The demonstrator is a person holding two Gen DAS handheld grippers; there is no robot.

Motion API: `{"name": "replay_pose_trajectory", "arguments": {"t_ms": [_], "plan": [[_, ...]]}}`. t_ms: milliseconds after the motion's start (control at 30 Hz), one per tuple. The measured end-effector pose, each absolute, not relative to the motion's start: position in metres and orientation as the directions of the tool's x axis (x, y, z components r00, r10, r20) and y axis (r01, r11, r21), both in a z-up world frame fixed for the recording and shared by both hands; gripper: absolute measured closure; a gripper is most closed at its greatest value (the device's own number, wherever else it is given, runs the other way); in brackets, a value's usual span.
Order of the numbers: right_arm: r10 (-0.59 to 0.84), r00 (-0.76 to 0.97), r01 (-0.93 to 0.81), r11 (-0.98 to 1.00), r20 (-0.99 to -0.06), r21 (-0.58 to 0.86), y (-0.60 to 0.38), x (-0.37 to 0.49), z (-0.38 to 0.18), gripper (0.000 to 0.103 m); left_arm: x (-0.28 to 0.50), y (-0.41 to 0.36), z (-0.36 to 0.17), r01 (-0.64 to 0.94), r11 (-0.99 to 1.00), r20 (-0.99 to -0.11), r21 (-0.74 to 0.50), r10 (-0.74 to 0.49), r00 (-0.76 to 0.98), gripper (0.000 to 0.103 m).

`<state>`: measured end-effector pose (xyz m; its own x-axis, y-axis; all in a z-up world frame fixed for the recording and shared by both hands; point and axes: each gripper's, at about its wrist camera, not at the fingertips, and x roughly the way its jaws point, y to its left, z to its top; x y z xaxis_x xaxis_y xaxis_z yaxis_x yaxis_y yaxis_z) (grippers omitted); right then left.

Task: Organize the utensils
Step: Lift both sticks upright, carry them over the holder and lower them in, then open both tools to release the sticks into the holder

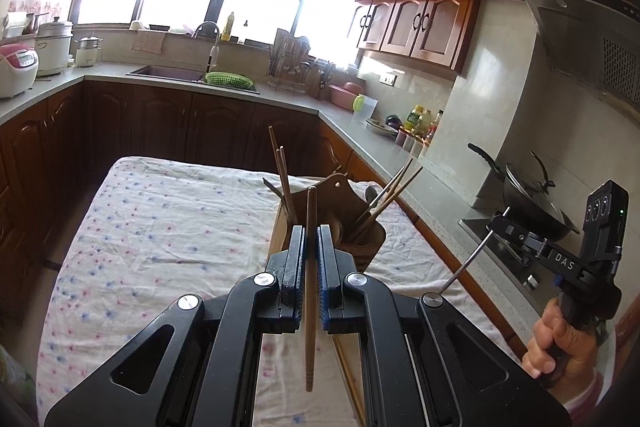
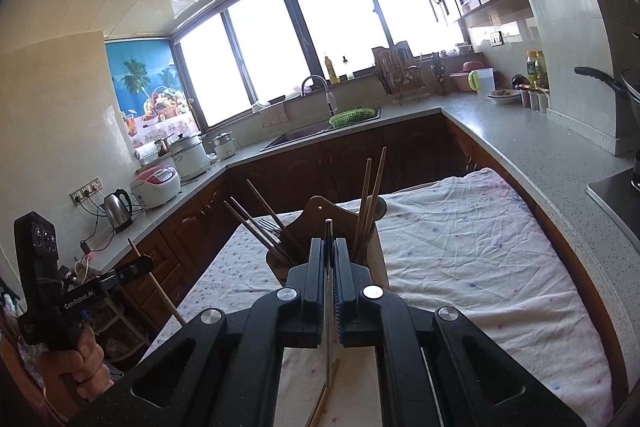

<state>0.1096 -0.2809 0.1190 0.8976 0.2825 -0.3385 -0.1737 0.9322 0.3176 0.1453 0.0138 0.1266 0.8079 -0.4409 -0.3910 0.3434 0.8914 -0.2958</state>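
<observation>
My left gripper is shut on a wooden chopstick, held upright above the table just short of the wooden utensil holder. The holder's compartments hold several chopsticks and a spoon. My right gripper is shut on a thin metal chopstick, held just short of the same holder. In the left wrist view the right gripper is at the right with the metal stick hanging from it. In the right wrist view the left gripper is at the left with its wooden chopstick.
The holder stands on a table under a flowered white cloth. A loose wooden chopstick lies on the cloth below my right gripper. Kitchen counters wrap around, with a sink, a wok on the stove, rice cookers and a kettle.
</observation>
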Motion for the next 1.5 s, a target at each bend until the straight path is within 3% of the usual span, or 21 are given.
{"name": "replay_pose_trajectory", "arguments": {"t_ms": [667, 1067, 1500], "plan": [[0.197, 0.966, -0.139, 0.944, -0.171, 0.300, -0.294, 0.181, 0.186, 0.099, 0.215, -0.006, 0.207, 0.332, 0.903, -0.151, -0.274, -0.381, 0.912, 0.098], [0.167, 0.959, -0.088, 0.944, -0.229, 0.319, -0.295, 0.218, 0.136, 0.099, 0.257, -0.026, 0.137, 0.264, 0.913, -0.149, -0.311, -0.322, 0.935, 0.098], [0.192, 0.932, -0.090, 0.945, -0.308, 0.315, -0.291, 0.227, 0.101, 0.098, 0.248, -0.038, 0.087, 0.276, 0.922, -0.268, -0.271, -0.348, 0.899, 0.098]]}}
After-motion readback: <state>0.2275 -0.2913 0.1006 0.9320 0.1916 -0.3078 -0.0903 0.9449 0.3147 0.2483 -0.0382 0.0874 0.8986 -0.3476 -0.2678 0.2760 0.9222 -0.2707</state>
